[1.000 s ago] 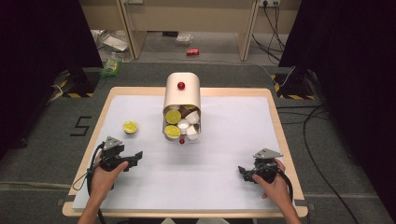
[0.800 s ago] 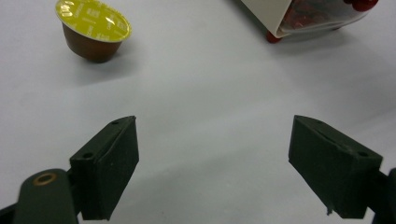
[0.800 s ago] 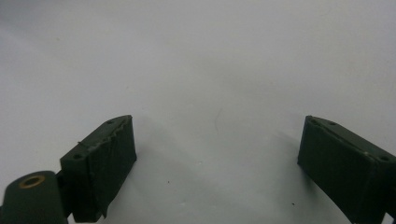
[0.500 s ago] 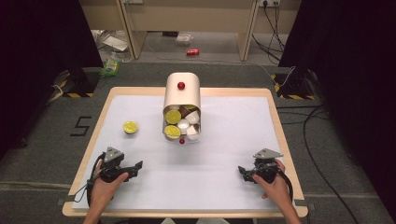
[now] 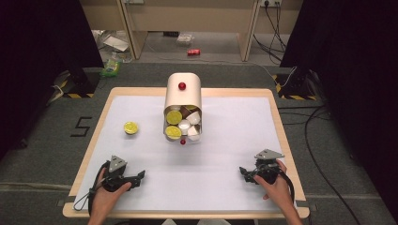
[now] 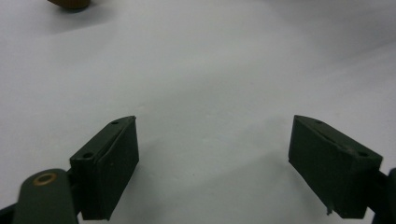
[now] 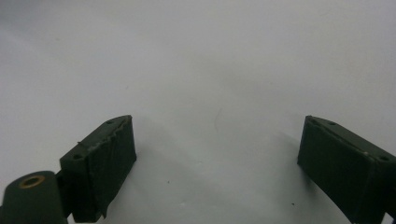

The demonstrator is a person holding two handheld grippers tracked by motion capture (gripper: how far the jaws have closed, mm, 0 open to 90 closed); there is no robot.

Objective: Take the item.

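My left gripper [image 5: 139,177] rests low over the white table [image 5: 225,140] near its front left edge, held by a hand. Its jaws stand wide open with nothing between them, as the left gripper view [image 6: 212,126] shows. My right gripper [image 5: 243,171] sits near the front right edge, also open and empty over bare table [image 7: 217,123]. A beige container [image 5: 183,96] with a red knob [image 5: 182,86] lies on its side at the middle back. Its open mouth holds several yellow, white and brown capsules [image 5: 174,117]. One yellow capsule [image 5: 131,127] sits alone to its left.
A small red ball [image 5: 182,141] lies just in front of the container's mouth. The table's wooden rim [image 5: 93,145] frames the white sheet. Cables and dark stands stand on the floor around the table. A brown blur [image 6: 70,3] shows at the left gripper view's top left.
My left gripper has drawn back toward the table's front edge, away from the yellow capsule. The right gripper has stayed in place.
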